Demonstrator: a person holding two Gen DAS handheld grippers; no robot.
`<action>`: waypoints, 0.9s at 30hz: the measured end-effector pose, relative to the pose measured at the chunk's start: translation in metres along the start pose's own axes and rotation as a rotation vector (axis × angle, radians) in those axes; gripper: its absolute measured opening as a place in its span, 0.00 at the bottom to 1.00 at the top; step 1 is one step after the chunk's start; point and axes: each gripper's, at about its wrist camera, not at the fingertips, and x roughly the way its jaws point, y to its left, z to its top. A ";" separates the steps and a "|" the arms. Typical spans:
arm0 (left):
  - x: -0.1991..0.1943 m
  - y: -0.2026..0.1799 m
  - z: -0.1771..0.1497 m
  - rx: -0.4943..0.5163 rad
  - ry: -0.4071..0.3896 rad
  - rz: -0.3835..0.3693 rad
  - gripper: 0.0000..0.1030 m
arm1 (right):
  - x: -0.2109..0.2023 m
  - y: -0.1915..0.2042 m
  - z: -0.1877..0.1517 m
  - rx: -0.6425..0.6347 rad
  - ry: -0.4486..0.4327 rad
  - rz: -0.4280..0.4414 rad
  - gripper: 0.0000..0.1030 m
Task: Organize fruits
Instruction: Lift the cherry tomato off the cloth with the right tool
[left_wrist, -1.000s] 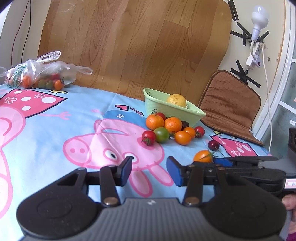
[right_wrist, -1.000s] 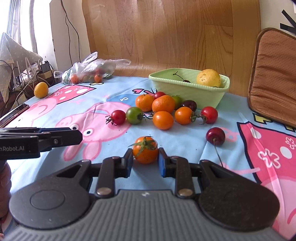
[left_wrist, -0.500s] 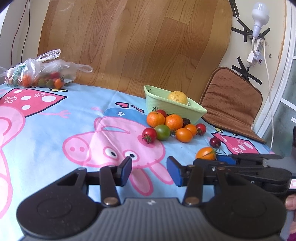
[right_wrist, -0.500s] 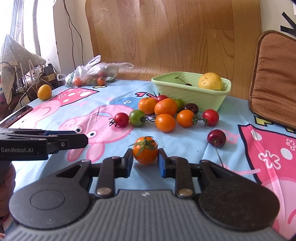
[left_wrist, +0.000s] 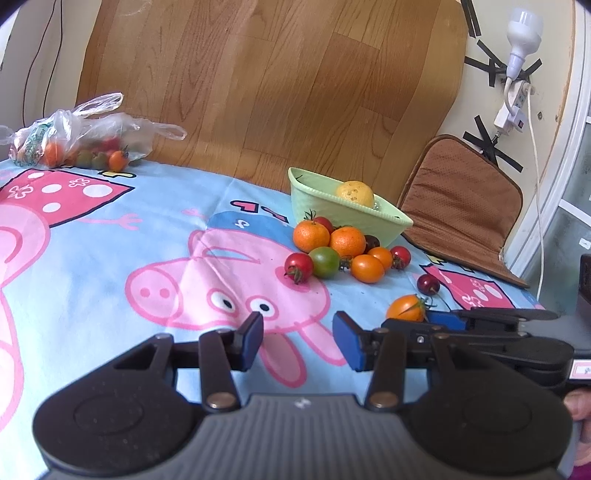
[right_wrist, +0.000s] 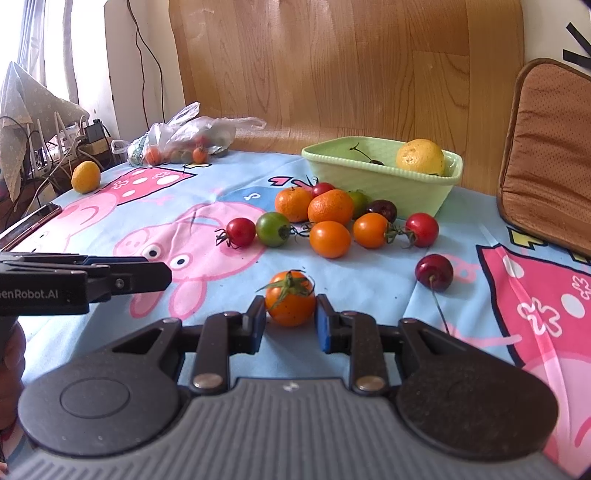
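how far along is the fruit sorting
Early. Done: the green bowl holds only a yellow citrus and a cherry. In hand: the right gripper has its fingers around an orange tomato. The left gripper is open with nothing in it. Left: the fruit cluster and the loose cherry on the cloth.

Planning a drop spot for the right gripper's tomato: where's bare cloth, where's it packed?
Free: the cloth between the plastic bag and the fruit cluster, ahead of the open left gripper. Also a strip between the cherry and the brown cushion. Crowded: in front of the green bowl, where the cluster sits. The right gripper grips the orange tomato.
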 end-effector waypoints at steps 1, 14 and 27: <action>0.000 0.000 0.000 0.001 0.000 -0.002 0.41 | 0.000 0.000 0.000 -0.002 0.000 -0.002 0.30; -0.001 -0.002 0.000 0.009 -0.005 -0.006 0.41 | 0.000 0.001 0.000 -0.004 -0.001 -0.007 0.30; 0.003 -0.003 0.001 0.014 0.010 0.014 0.41 | -0.002 -0.002 -0.001 0.011 -0.005 0.003 0.31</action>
